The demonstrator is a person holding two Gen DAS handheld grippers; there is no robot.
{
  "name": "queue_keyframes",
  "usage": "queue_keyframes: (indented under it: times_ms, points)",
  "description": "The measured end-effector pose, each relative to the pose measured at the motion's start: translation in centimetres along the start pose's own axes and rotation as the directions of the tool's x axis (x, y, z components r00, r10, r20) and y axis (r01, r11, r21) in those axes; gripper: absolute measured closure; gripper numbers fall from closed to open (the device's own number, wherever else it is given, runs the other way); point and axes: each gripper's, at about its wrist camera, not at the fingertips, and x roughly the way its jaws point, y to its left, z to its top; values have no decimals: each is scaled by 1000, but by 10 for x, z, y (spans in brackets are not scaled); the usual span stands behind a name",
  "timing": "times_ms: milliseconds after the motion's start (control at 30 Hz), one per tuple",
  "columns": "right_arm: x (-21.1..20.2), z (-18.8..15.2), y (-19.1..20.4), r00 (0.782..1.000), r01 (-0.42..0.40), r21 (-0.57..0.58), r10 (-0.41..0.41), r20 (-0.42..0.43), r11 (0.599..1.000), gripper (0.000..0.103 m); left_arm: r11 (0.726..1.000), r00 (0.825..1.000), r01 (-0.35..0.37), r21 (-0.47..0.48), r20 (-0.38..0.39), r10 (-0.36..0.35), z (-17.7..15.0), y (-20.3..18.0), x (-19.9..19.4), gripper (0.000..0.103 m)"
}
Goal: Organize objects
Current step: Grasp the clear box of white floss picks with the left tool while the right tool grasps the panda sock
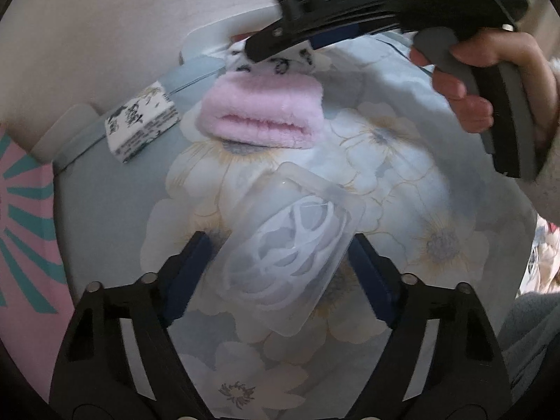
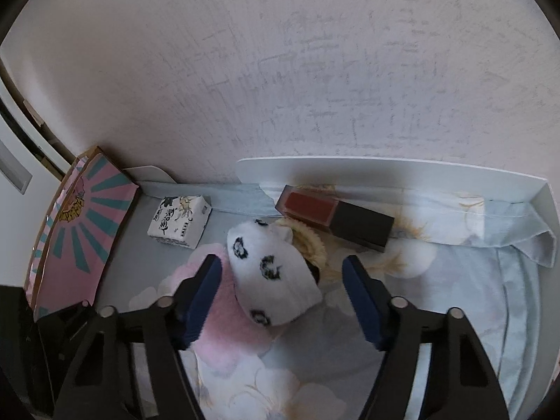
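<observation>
Clear plastic box (image 1: 283, 255) sits low in the frame between the left gripper's (image 1: 280, 269) fingers, which pinch its sides. Above it, the right gripper's (image 2: 281, 290) spread fingers straddle a white spotted sock (image 2: 273, 276) on the floral bedsheet (image 2: 437, 297), seemingly ready to lift it.

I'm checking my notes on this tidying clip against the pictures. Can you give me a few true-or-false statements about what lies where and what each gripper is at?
1. A clear plastic case lies between the fingers of the left gripper. True.
2. The right gripper reaches over the white sock with black prints. True.
3. The lip gloss tube stands upright. False: it lies on its side near the white tray wall.
4. The small tissue pack sits on top of the pink fluffy sock. False: it lies apart, on the floral sheet.
5. The pink box with teal rays lies in the tray. False: it leans at the left edge.
</observation>
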Motion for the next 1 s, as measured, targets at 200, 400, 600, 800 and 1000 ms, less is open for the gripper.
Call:
queue_keyframes:
  times_ms: [200,400,600,800,1000]
  points:
    - [5,-1,5,1000,15,-24,-16,-3,1000,61,1000,1000,8,22,-3,-8,4,1,-3,44]
    - [3,-1,5,1000,7,-23,-7,5,1000,66,1000,1000,9,26,-5,-8,7,3,-4,48]
    - [-10,1,7,999,11,-26,-10,35,1000,67,1000,1000,11,22,7,-11,11,8,-13,48]
    - [-30,13,19,998,13,-19,-11,66,1000,67,1000,999,11,12,32,-11,17,12,-32,49]
    - [-71,22,29,994,40,-13,-39,104,999,67,999,996,5,-35,94,-2,15,5,-71,49]
